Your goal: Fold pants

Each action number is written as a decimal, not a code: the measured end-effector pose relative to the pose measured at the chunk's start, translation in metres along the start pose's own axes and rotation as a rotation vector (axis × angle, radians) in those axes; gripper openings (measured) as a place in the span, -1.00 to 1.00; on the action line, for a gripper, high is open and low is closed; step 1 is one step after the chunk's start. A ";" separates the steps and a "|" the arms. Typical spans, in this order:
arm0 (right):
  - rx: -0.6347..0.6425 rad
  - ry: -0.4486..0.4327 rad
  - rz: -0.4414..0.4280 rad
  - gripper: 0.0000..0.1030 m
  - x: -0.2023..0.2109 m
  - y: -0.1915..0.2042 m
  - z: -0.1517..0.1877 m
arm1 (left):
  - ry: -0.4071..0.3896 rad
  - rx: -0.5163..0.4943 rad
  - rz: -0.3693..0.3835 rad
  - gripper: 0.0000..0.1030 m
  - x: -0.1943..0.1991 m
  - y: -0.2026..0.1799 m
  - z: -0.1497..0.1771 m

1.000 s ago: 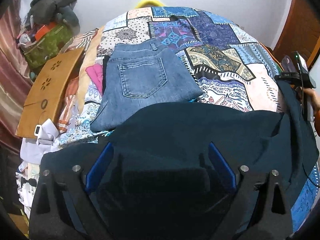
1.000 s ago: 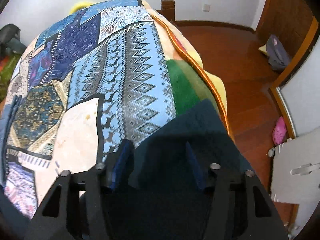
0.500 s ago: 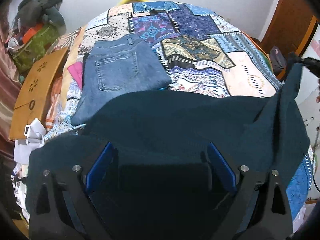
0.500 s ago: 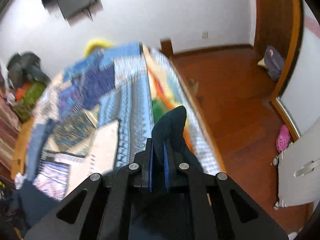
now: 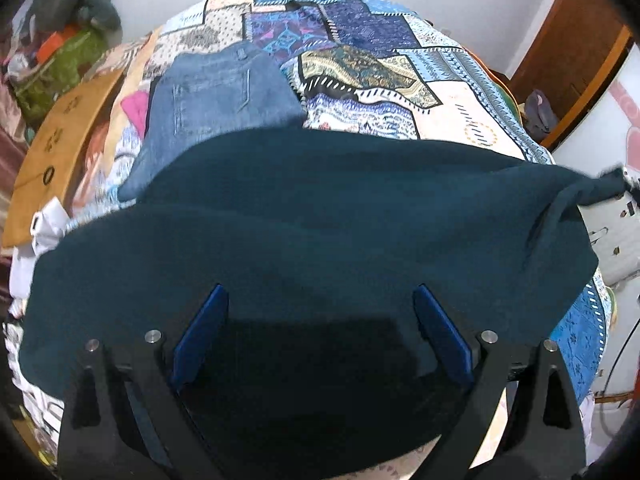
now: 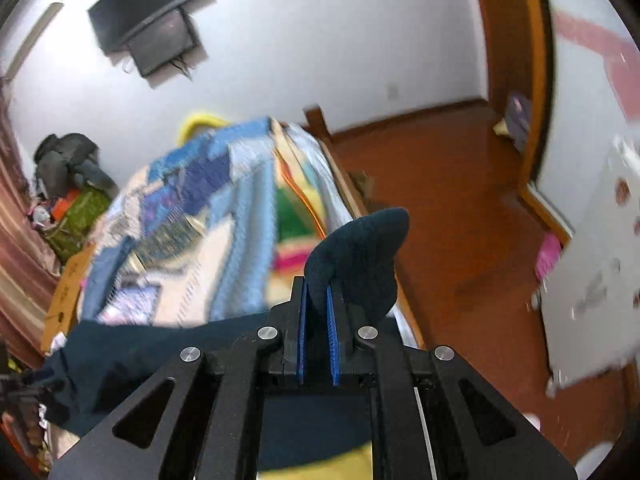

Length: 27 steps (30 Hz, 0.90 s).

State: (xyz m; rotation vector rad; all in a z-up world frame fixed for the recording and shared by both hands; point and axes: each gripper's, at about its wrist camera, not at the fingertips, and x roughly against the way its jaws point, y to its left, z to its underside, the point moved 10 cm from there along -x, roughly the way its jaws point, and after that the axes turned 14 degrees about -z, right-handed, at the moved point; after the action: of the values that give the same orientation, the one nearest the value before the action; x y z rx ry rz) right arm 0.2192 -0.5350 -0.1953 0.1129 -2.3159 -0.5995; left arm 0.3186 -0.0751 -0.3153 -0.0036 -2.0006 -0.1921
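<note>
Dark teal pants (image 5: pixel 320 208) lie spread over the near end of a patchwork quilt (image 5: pixel 400 76) on the bed. My left gripper (image 5: pixel 318 292) hovers over them, open, its blue pads wide apart with the cloth lying under and between them. One corner of the pants is pulled taut toward the right edge of the left wrist view. In the right wrist view my right gripper (image 6: pixel 316 284) is shut on a fold of the pants (image 6: pixel 360 248), which sticks up past the pads while the rest trails down to the left. Folded blue jeans (image 5: pixel 224 96) lie farther up the bed.
A wooden board (image 5: pixel 52 144) and a heap of bags and clothes (image 5: pixel 68 40) flank the bed's left side. Right of the bed there is wooden floor (image 6: pixel 460 220), a brown door frame (image 6: pixel 512 80) and a white cabinet (image 6: pixel 592 260). A television (image 6: pixel 152 36) hangs on the wall.
My right gripper closed on the pants' edge, then lifted and swung it up off the quilt. In the left wrist view the cloth's right corner rose and stretched right; the left gripper drifted slightly.
</note>
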 end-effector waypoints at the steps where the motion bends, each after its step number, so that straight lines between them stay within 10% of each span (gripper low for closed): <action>1: -0.024 0.013 0.002 -0.85 0.000 -0.008 0.012 | 0.005 0.002 0.004 0.86 0.000 0.002 0.004; 7: -0.089 0.073 0.036 -0.80 0.003 -0.030 0.066 | -0.024 0.009 -0.009 0.87 0.008 0.011 0.015; 16: -0.013 0.091 0.182 0.14 0.033 -0.012 0.069 | -0.183 0.085 -0.088 0.87 0.055 0.060 0.007; 21: 0.132 0.015 0.201 0.37 0.045 0.041 0.038 | -0.239 0.193 -0.120 0.87 0.080 0.125 0.000; 27: 0.291 -0.004 0.030 0.42 0.016 0.144 0.015 | -0.257 0.307 -0.229 0.89 0.084 0.220 0.003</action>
State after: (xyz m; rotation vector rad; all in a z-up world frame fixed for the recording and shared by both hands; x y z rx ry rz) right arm 0.2107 -0.4056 -0.1298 0.2128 -2.3917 -0.2443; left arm 0.3000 0.1358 -0.2116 0.4165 -2.2671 -0.0290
